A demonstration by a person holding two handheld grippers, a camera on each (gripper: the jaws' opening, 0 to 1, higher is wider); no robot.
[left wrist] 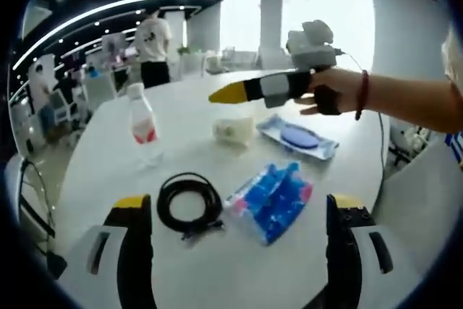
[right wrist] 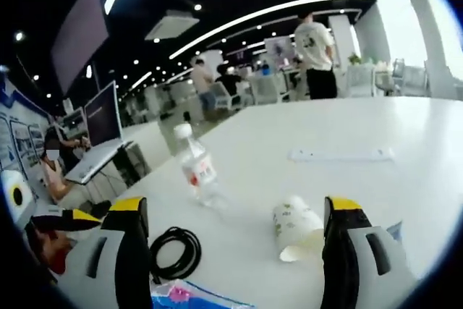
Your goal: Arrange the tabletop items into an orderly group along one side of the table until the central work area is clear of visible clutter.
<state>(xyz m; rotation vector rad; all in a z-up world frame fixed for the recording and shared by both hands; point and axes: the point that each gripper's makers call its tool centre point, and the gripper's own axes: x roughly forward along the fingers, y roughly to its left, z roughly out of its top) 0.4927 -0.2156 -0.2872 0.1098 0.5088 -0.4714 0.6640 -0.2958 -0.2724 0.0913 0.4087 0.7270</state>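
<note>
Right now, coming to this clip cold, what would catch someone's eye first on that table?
Probably the bright blue packet lying near the left gripper's open jaws, beside a coiled black cable. Next, the right gripper held out over the white table above a paper cup on its side and a flat blue tray. A clear water bottle stands upright, farther to the left.
</note>
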